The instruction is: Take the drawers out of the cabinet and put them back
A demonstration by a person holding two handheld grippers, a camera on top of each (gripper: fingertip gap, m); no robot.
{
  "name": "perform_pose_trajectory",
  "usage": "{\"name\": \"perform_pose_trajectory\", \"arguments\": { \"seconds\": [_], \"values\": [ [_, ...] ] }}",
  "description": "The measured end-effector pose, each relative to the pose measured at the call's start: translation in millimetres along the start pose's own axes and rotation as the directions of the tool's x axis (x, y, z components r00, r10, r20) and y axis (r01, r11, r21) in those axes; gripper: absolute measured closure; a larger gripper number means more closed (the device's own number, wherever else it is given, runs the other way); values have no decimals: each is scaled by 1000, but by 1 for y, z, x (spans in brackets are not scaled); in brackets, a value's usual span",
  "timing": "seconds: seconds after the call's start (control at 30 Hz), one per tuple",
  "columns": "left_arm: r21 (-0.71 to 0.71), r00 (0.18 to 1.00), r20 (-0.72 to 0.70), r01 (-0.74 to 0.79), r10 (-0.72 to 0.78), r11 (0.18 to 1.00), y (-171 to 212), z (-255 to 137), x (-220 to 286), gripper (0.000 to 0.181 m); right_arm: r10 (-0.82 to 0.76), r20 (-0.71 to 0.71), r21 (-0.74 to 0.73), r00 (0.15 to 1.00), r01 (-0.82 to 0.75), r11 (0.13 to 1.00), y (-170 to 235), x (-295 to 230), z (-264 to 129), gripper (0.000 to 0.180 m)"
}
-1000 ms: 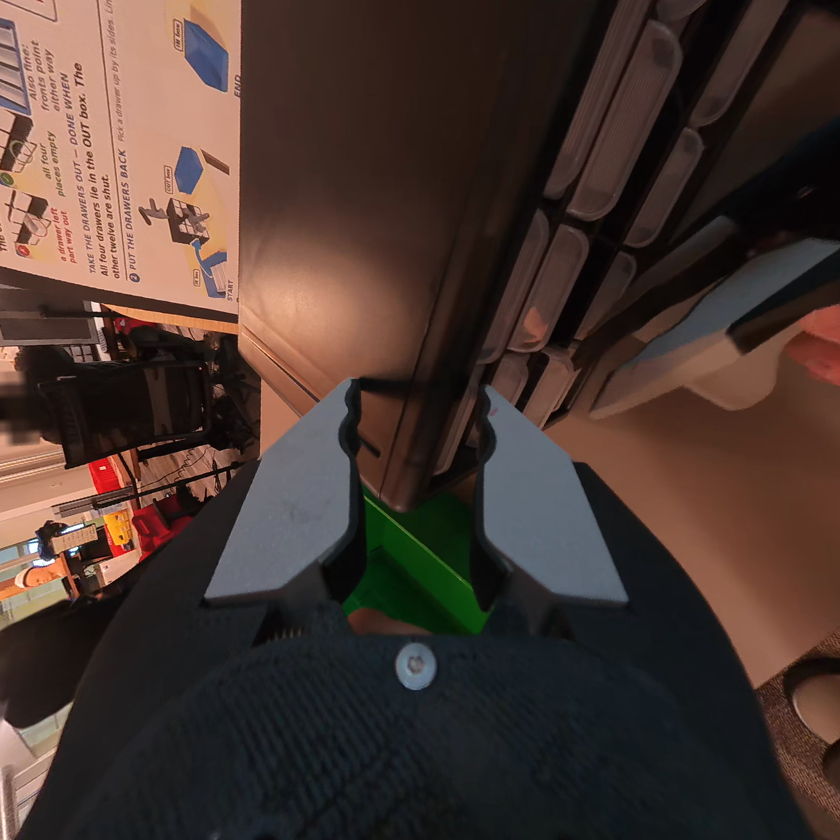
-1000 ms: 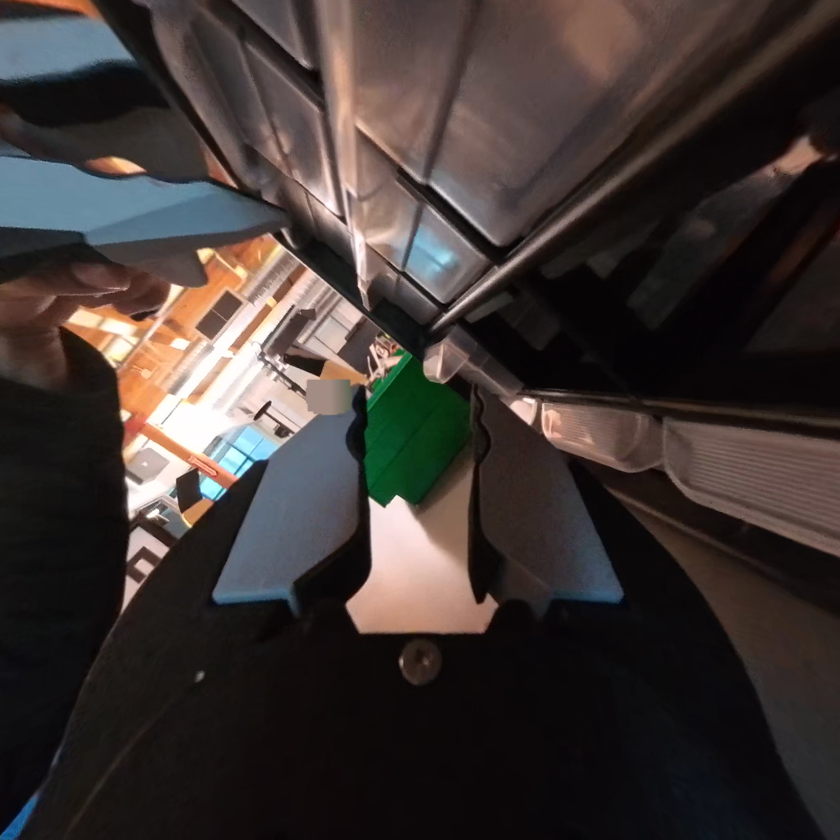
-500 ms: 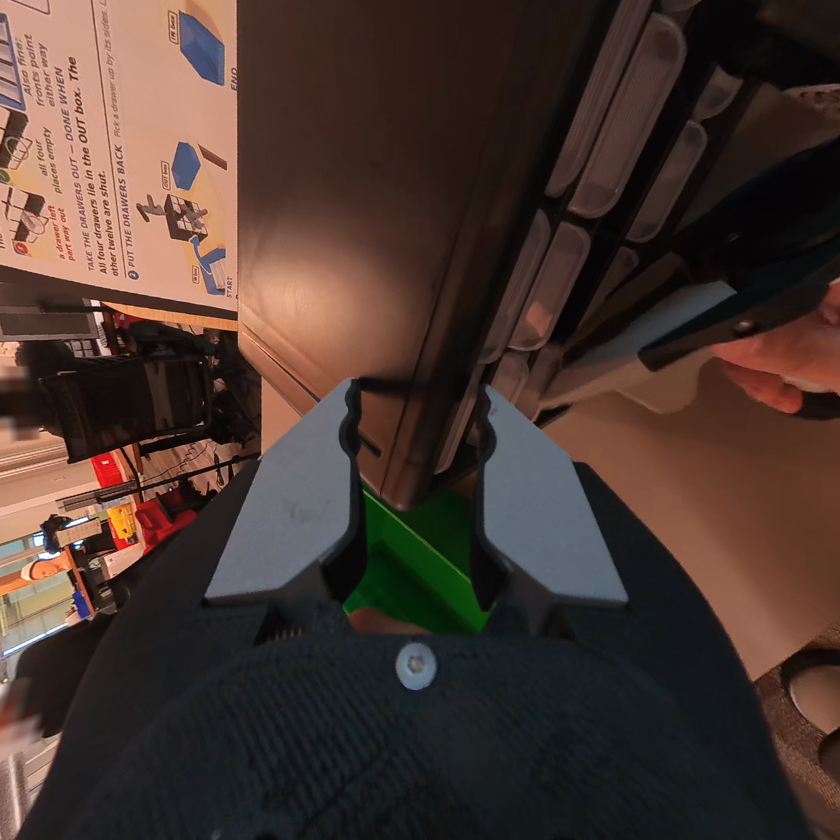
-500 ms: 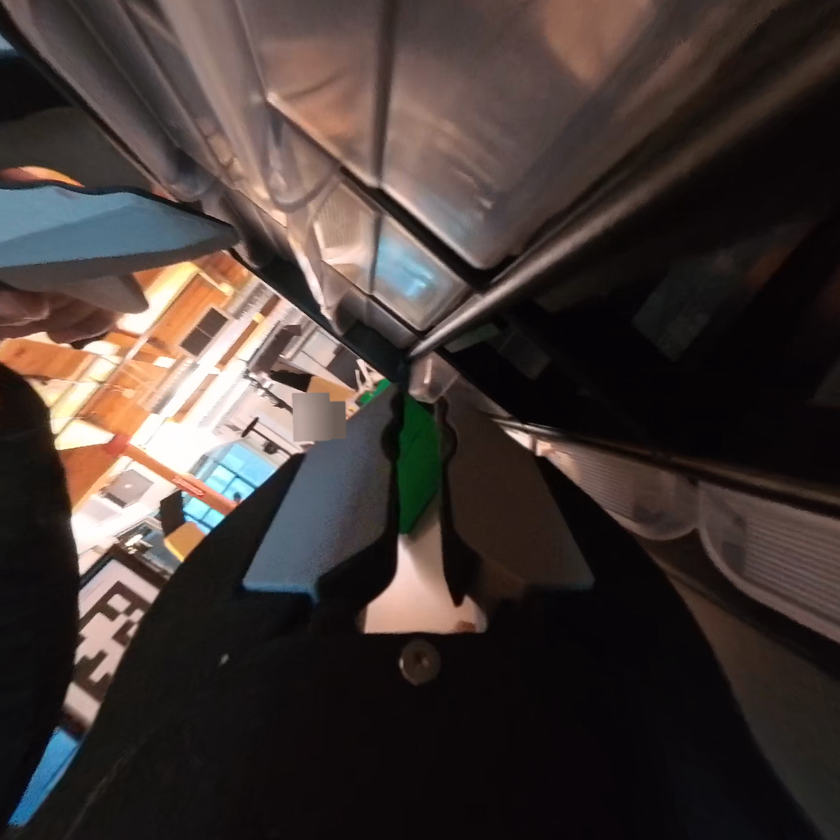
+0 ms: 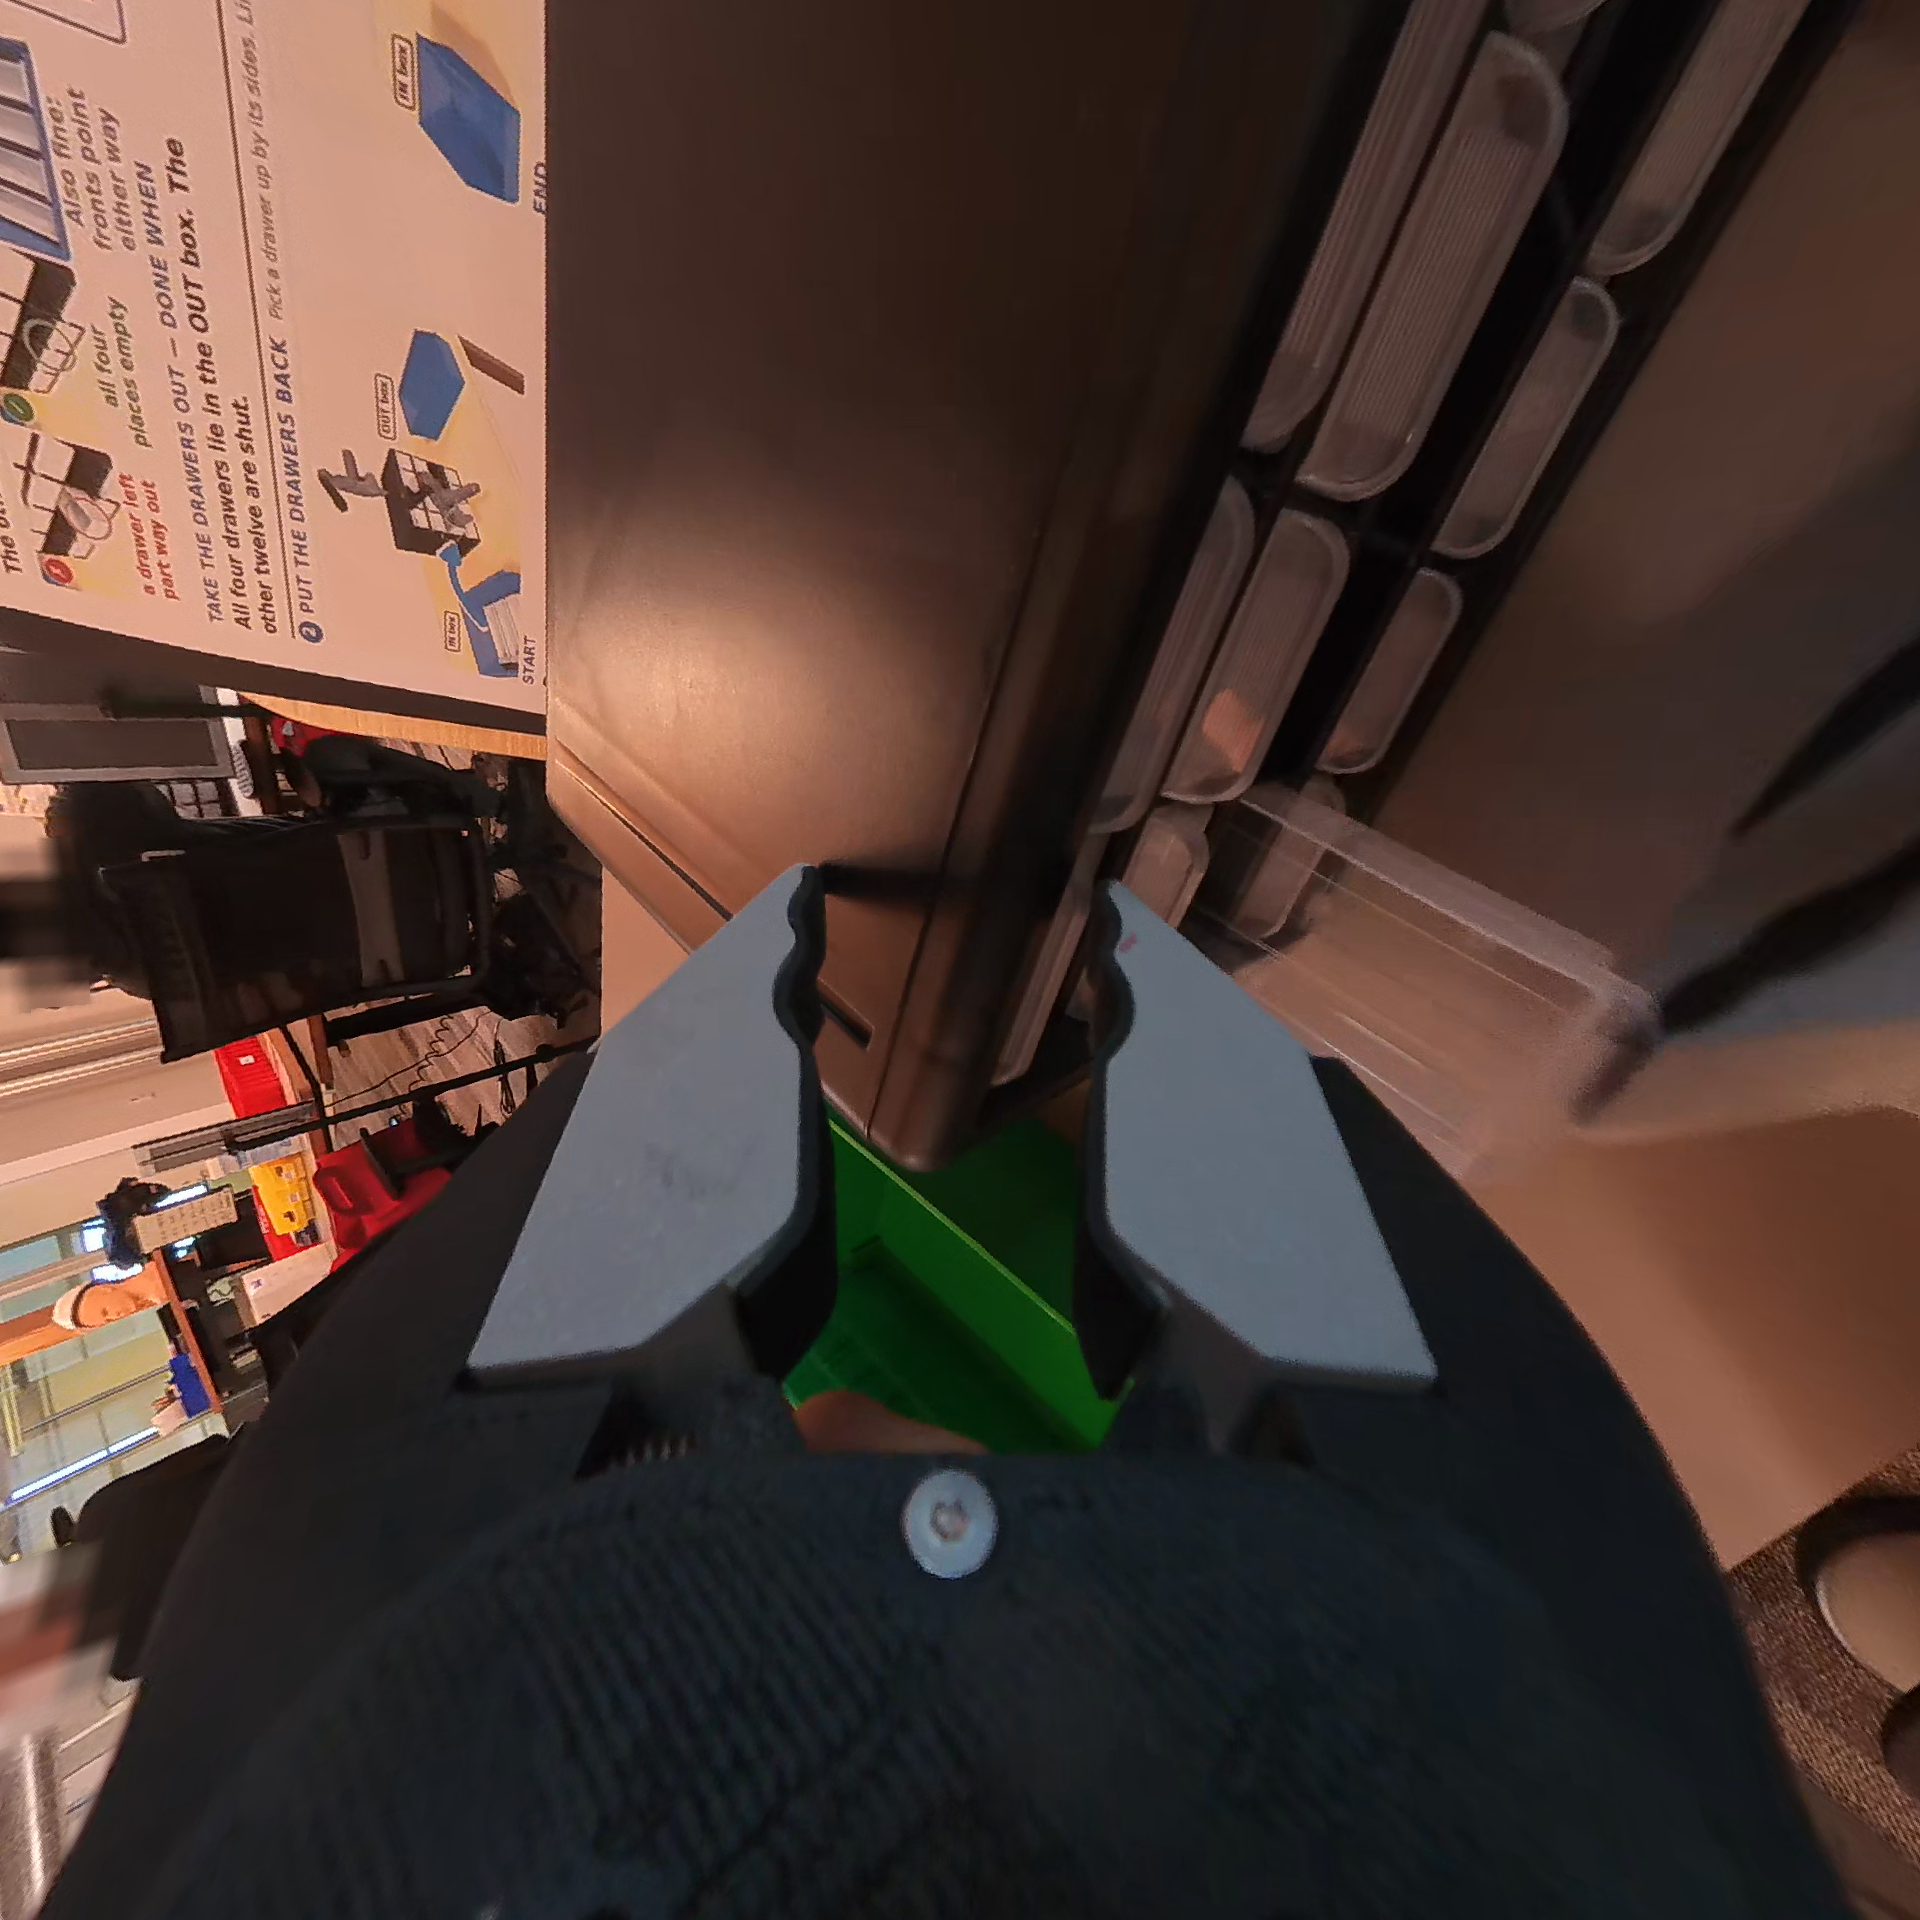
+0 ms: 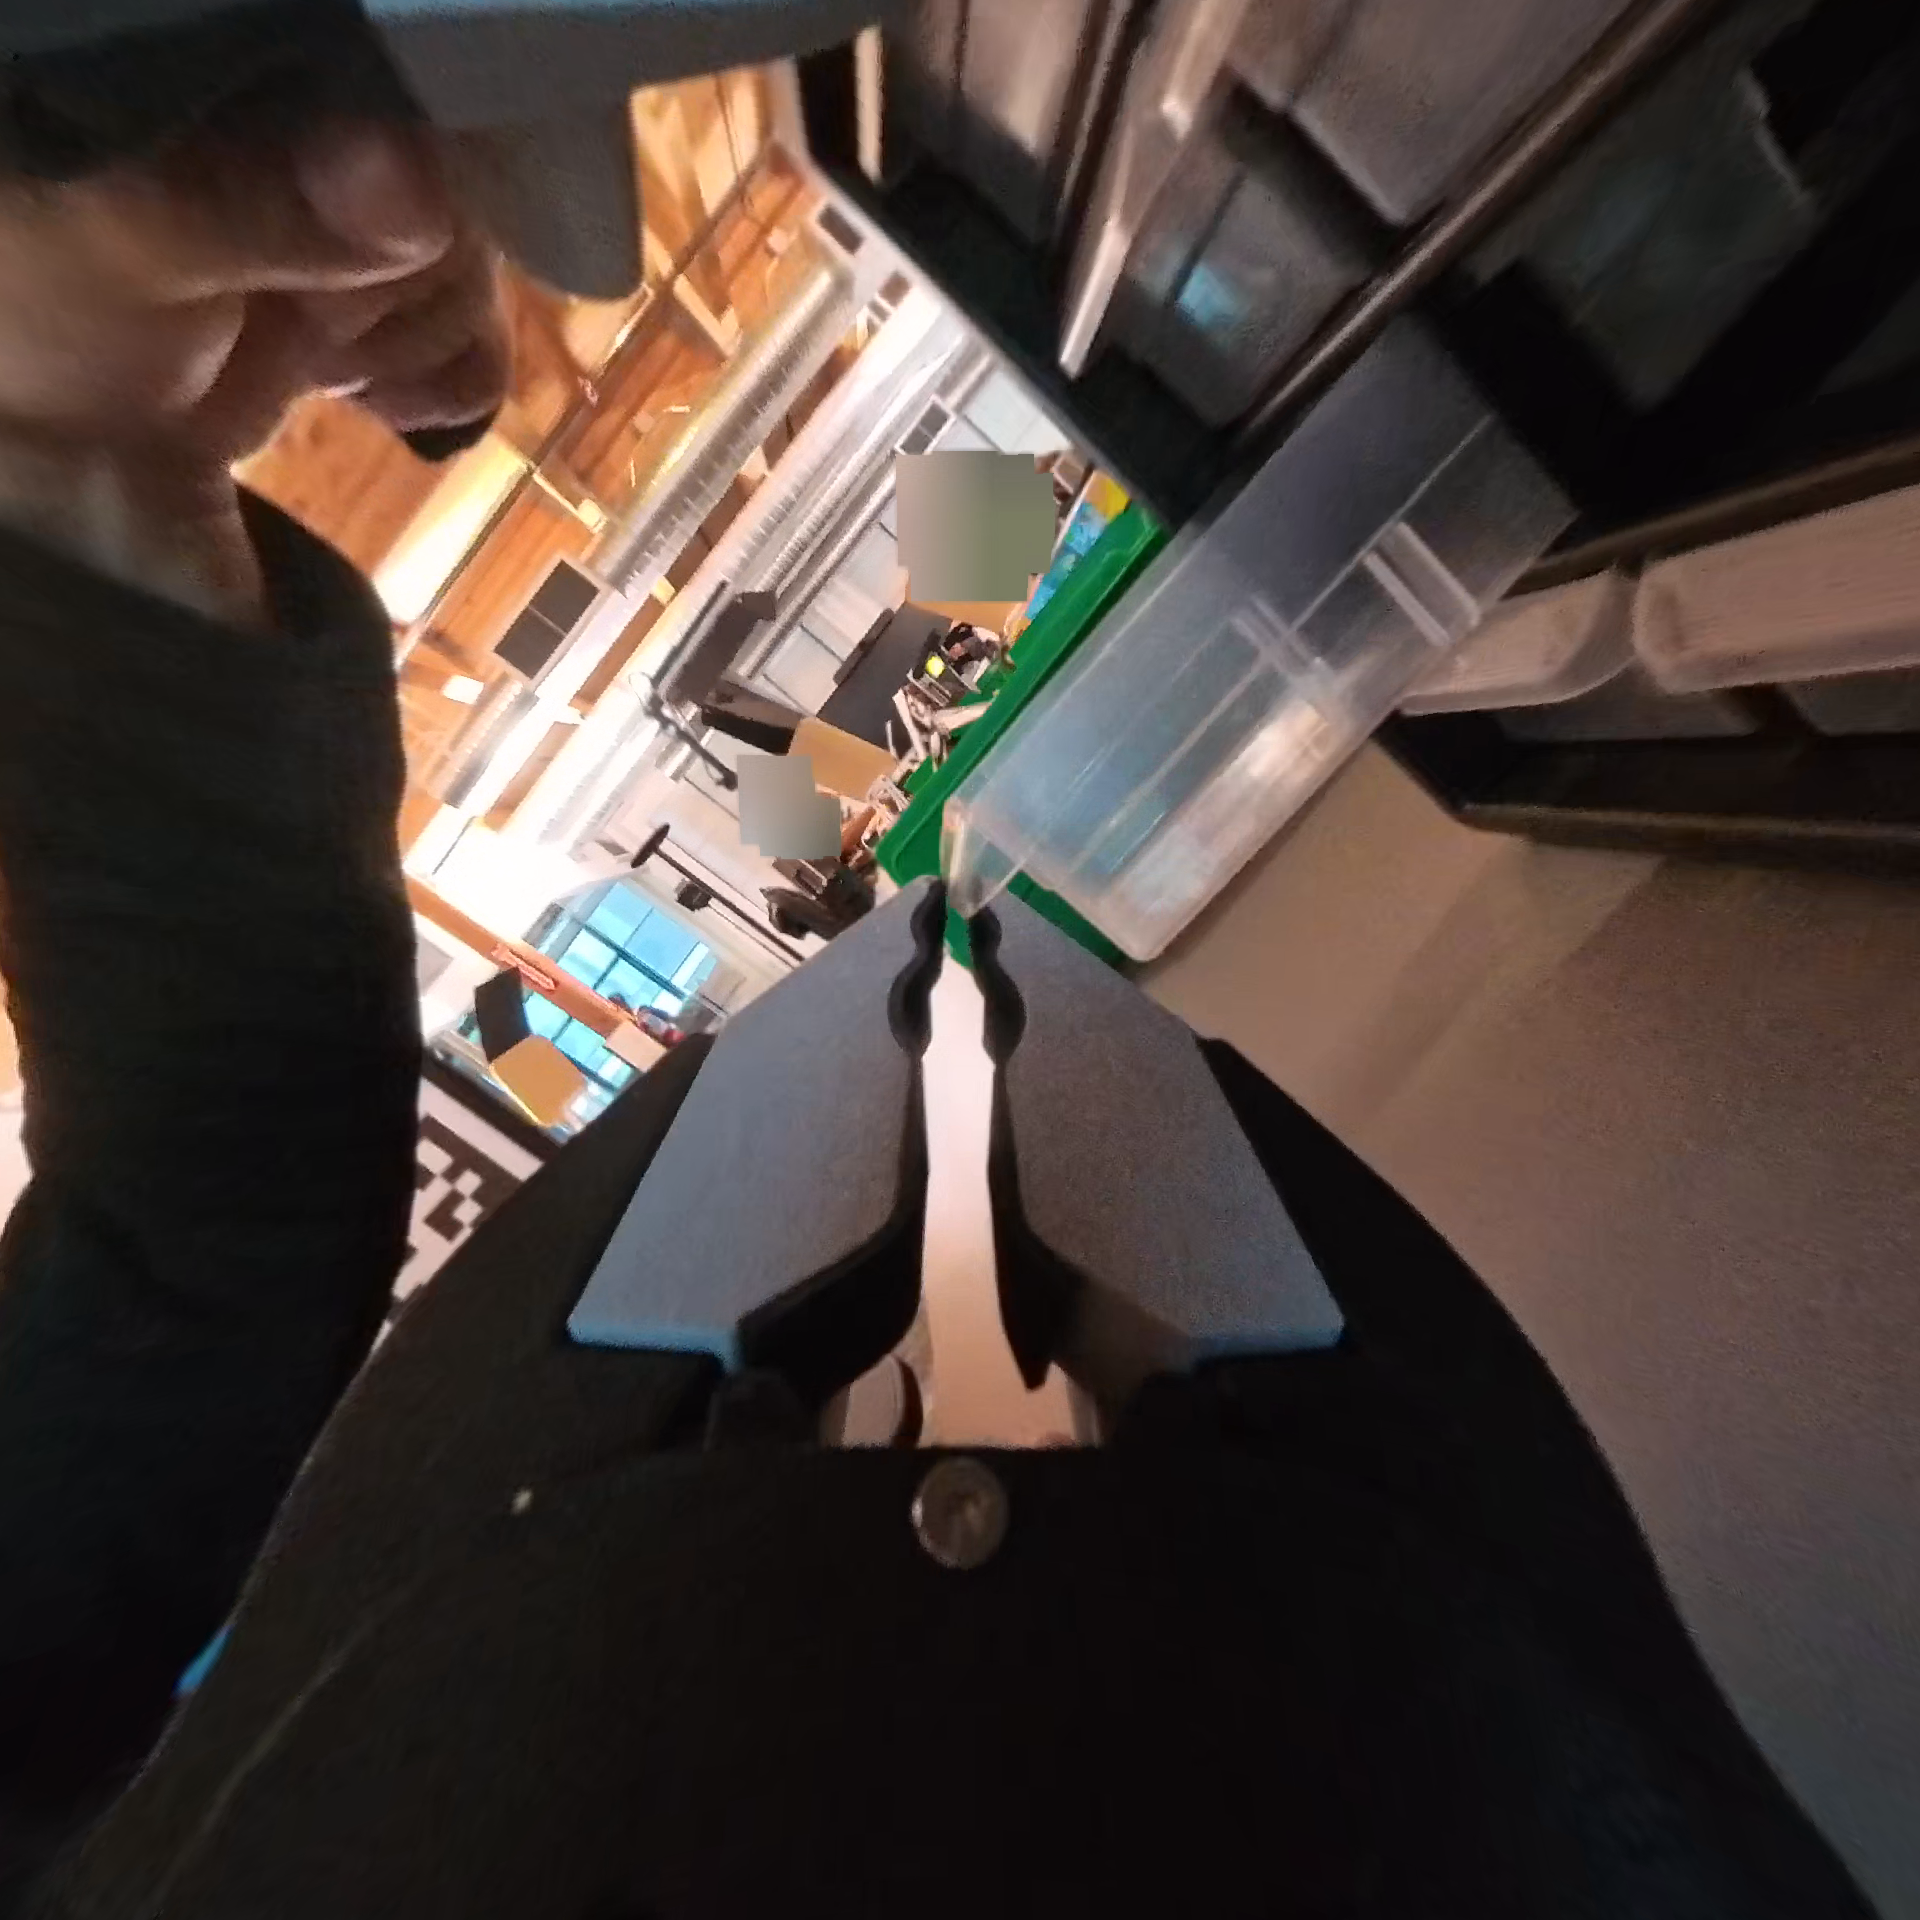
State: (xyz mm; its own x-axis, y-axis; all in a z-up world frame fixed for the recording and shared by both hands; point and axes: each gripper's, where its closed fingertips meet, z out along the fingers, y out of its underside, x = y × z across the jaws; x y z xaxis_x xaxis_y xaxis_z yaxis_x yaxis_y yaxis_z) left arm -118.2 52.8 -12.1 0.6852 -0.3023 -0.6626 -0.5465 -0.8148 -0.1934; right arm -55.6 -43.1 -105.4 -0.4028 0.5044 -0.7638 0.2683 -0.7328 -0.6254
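Note:
The black cabinet point(image 5: 831, 468) of small clear drawers fills the left wrist view. My left gripper point(image 5: 956, 914) is open, its fingers on either side of the cabinet's lower front corner. My right gripper point(image 6: 956, 914) is shut on the front lip of a clear drawer point(image 6: 1195, 748), which sticks part way out of the cabinet's point(image 6: 1403, 156) corner slot. The same drawer point(image 5: 1403, 956) shows blurred in the left wrist view, with the right gripper point(image 5: 1766, 987) at its end. Other drawers point(image 5: 1434, 260) sit shut.
A green box point(image 5: 956, 1299) lies under the cabinet corner and shows behind the drawer in the right wrist view point(image 6: 997, 727). An instruction sheet point(image 5: 260, 312) lies beside the cabinet. The tan table point(image 6: 1558, 1143) carries everything. A hand point(image 6: 260, 260) holds the left gripper point(image 6: 582, 187).
My right gripper closed on the drawer's front lip and drew the drawer part way out of the cabinet. The left gripper stayed at the cabinet corner.

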Motion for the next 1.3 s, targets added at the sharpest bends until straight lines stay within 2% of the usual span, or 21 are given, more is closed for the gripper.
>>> {"name": "perform_pose_trajectory", "arguments": {
  "seconds": [0.03,0.13,0.23,0.37,0.43,0.5,0.57,0.67,0.8,0.9,0.97,1.0,1.1,1.3],
  "values": [
    [5,1000,1,4,-4,1000,0,0,0,132,-13,-8,-34,1000,12,999,5,-1,-1,179],
    [17,1000,3,15,-15,1000,0,0,0,132,-68,-45,-155,997,60,986,19,1,-9,157],
    [16,1000,2,12,-13,1000,0,0,0,132,-228,-126,-251,966,191,949,21,8,-21,150],
    [-5,1000,6,0,0,1000,0,0,0,131,-497,-230,-367,837,399,841,6,17,-38,149],
    [-8,1000,12,-4,4,1000,0,0,0,131,-622,-205,-398,755,516,758,-5,9,-41,142],
    [-7,1000,12,-4,4,1000,1,0,0,131,-720,-123,-474,683,597,648,-4,-1,-41,139],
    [-7,1000,10,-5,5,1000,1,0,0,131,-830,-99,-546,548,668,506,-12,-3,-41,134],
    [-4,1000,7,-3,3,1000,0,0,0,131,-936,41,-610,349,751,253,-9,-12,-34,132],
    [-2,1000,7,2,-2,1000,0,0,0,131,-976,177,-717,124,696,-42,-1,11,-25,127],
    [-6,1000,11,-1,2,1000,0,0,0,131,-974,224,-716,-29,673,-185,-4,23,-13,135],
    [-8,1000,11,-4,4,1000,0,0,0,131,-963,244,-726,-115,636,-260,-7,32,-7,149],
    [-8,1000,11,-4,4,1000,0,0,0,131,-959,254,-730,-123,626,-274,-5,34,-4,161],
    [-4,1000,12,-2,3,1000,0,1,0,131,-964,250,-759,-93,600,-254,-4,35,-2,162],
    [12,1000,8,1,-1,1000,0,1,0,132,-958,249,-732,143,675,-89,4,6,-8,164]
  ]
}}
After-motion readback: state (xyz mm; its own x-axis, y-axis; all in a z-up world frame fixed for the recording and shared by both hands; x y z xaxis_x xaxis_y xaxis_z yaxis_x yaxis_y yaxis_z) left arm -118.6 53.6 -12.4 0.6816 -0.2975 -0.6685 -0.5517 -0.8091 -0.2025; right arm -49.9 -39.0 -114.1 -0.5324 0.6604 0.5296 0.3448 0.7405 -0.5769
